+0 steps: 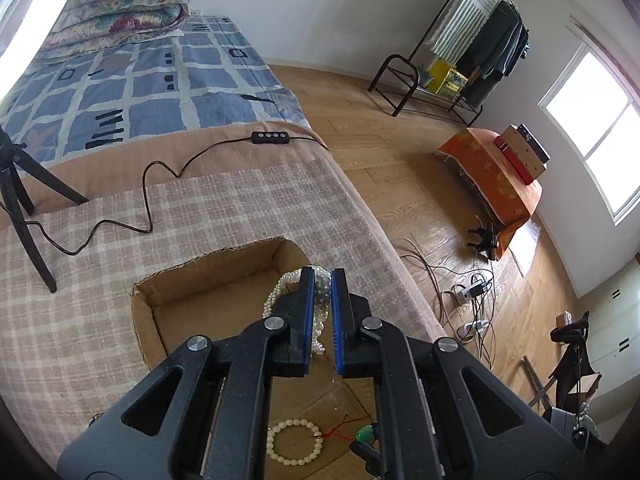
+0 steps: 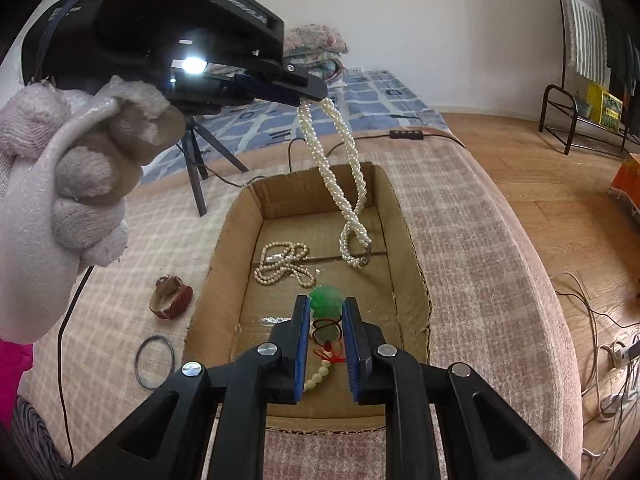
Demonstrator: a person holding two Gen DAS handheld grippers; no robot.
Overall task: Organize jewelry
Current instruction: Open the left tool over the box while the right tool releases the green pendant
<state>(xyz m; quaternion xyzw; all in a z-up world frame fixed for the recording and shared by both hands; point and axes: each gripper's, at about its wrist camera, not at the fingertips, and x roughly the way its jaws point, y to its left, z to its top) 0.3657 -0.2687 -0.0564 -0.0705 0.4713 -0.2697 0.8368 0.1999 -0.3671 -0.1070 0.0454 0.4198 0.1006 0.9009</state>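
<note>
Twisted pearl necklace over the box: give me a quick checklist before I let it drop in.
1. Left gripper shut on the twisted pearl necklace: ok.
2. Necklace hangs over the cardboard box, its lower loop inside the walls: ok.
3. Loop's landing spot clear of the pearl strand already lying in the box: ok, it hangs to the right of it.
4. Right gripper shut on the green pendant, its red cord and pale beads trailing between the fingers: ok.
5. All jewelry boxed: not ok; red watch and thin ring lie on the plaid cloth.
6. Necklace clasp closed: cannot tell.
</note>
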